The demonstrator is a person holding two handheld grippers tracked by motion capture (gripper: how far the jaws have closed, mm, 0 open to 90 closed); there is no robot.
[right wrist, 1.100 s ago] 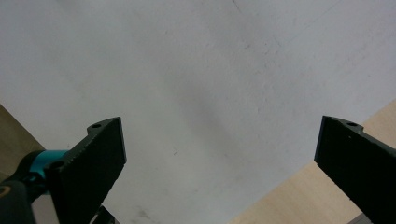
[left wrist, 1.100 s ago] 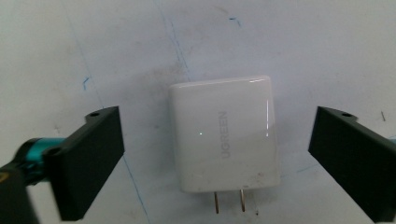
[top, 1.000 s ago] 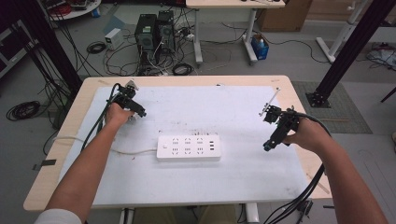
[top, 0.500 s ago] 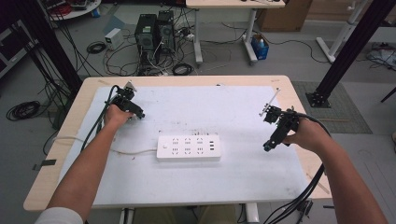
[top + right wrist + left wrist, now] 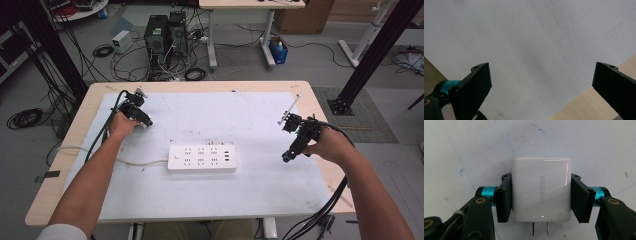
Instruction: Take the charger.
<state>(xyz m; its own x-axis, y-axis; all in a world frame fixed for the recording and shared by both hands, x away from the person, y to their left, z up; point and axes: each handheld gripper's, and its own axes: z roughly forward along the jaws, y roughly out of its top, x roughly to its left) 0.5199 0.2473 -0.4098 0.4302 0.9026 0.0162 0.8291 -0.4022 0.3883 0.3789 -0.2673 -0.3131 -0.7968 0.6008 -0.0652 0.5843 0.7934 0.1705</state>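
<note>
A white UGREEN charger (image 5: 540,190) lies flat on the white mat, its two metal prongs pointing toward the camera in the left gripper view. My left gripper (image 5: 541,178) has just been closing, and its black pads (image 5: 504,195) now press on both sides of the charger. From above, the left gripper (image 5: 142,121) sits at the mat's far left. A white power strip (image 5: 202,158) lies in the middle of the mat. My right gripper (image 5: 287,156) hovers near the right edge, open, with nothing between its jaws (image 5: 543,67).
The power strip's white cable (image 5: 140,162) runs left off the mat (image 5: 240,120). The wooden table's edge (image 5: 320,100) borders the mat on the right. Black gripper cables trail over both table sides. Computer towers (image 5: 162,37) stand on the floor beyond.
Both hands stay where they were. The high view is too small to show the left jaws' movement.
</note>
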